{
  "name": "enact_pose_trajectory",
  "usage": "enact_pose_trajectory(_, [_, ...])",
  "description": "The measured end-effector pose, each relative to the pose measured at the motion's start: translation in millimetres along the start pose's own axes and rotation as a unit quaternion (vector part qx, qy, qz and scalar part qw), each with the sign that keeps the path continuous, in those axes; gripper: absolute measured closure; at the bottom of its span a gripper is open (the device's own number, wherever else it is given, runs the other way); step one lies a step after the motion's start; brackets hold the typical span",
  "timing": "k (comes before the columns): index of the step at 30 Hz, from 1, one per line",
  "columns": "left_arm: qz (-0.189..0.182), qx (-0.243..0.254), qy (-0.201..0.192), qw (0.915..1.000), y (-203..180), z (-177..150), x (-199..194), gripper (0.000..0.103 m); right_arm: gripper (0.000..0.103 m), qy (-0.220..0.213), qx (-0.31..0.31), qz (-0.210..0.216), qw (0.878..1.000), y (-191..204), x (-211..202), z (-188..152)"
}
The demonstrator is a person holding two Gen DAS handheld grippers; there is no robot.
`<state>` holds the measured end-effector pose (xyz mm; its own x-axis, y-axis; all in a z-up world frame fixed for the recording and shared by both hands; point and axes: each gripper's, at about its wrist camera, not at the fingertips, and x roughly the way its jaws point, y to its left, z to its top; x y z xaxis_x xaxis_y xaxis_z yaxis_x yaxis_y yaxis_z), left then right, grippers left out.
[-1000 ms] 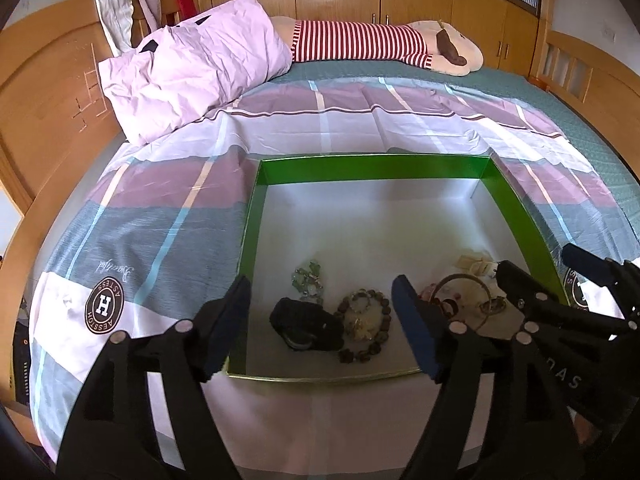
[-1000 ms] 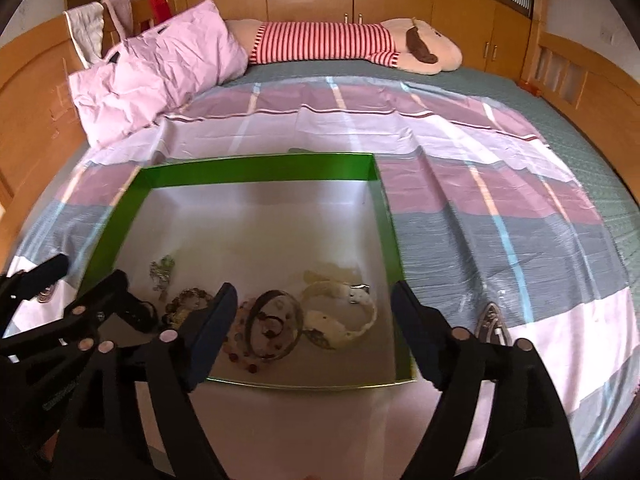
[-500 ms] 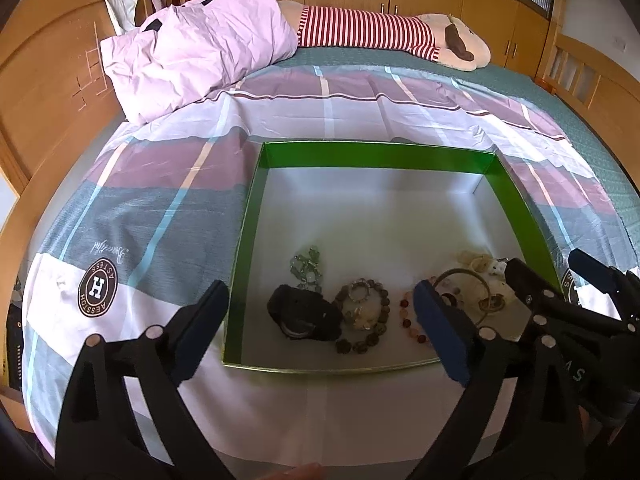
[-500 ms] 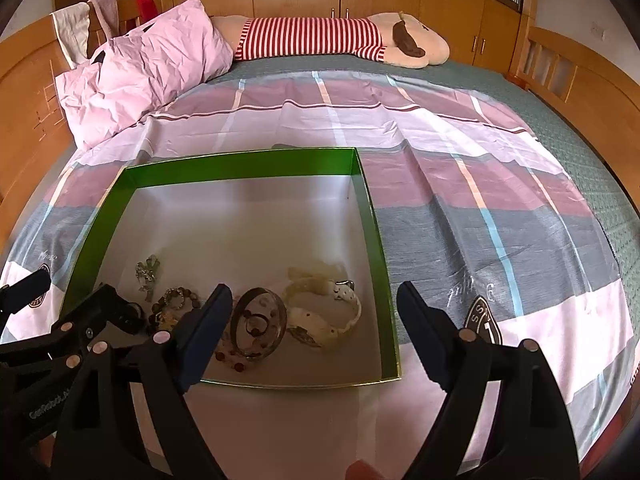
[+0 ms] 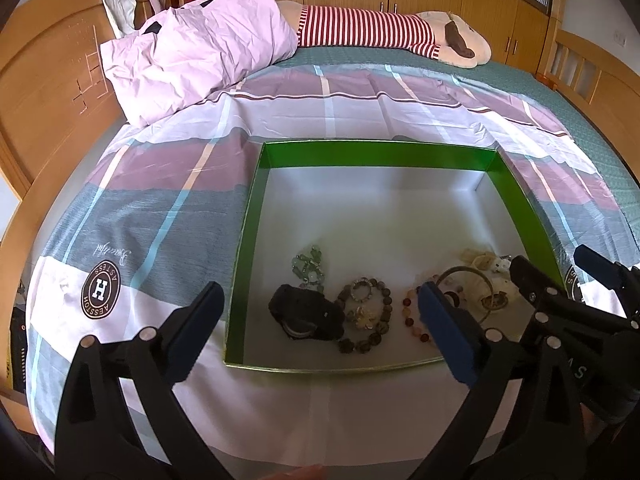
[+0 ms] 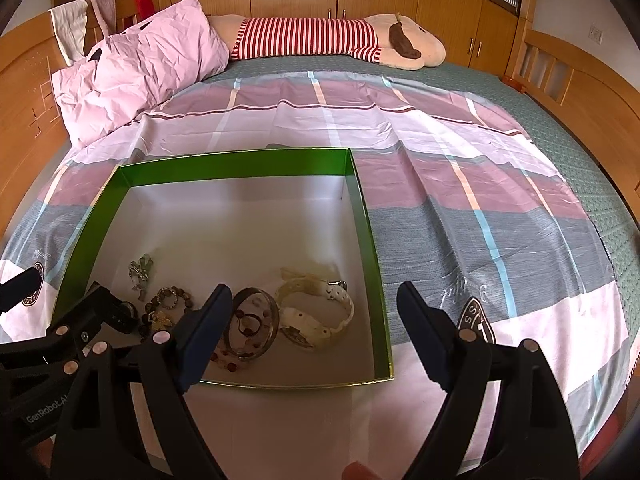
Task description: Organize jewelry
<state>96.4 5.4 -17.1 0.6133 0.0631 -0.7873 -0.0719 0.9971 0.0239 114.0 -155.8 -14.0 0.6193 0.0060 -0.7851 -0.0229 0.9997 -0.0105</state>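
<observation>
Both grippers have backed off toward the near edge since a second ago, so the box (image 5: 256, 184) sits farther ahead. Jewelry's all along its near side: black watch (image 5: 304, 316), bead bracelet (image 5: 366, 316), green beads (image 5: 308, 264), bangle (image 6: 251, 328), cream watch (image 6: 316, 312). Left gripper (image 5: 320, 328) and right gripper (image 6: 316, 332) are both wide open, holding nothing. Box rests on the plaid sheet (image 6: 440, 168), pillow (image 5: 192, 52) behind.
</observation>
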Motion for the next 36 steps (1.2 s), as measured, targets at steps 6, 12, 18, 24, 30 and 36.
enact_pose_trajectory(6, [0.000,0.000,0.000,1.0000,-0.3,-0.1,-0.3,0.004,0.019,0.000,0.000,0.000,1.000,-0.1,-0.1,0.1])
enact_pose_trajectory(12, [0.001,0.000,0.000,1.0000,-0.7,-0.2,-0.8,0.004,0.019,0.000,0.000,0.000,1.000,-0.5,0.1,0.3])
enact_pose_trajectory(18, [0.000,0.006,0.002,1.0000,-1.5,-0.3,0.0,0.004,0.019,0.001,-0.001,0.000,1.000,-2.1,1.1,0.0])
enact_pose_trajectory(24, [-0.001,0.008,0.003,1.0000,-1.7,0.0,0.0,0.004,0.019,0.001,0.000,0.000,1.000,-2.6,1.5,-0.5])
enact_pose_trajectory(30, [-0.003,0.008,0.005,1.0000,-1.6,-0.4,0.1,0.004,0.019,0.002,0.000,-0.001,1.000,-3.7,1.7,-1.3])
enact_pose_trajectory(36, [-0.003,0.010,0.006,0.9999,-1.4,-0.6,1.3,0.004,0.019,0.002,0.000,-0.001,1.000,-3.2,1.7,-1.0])
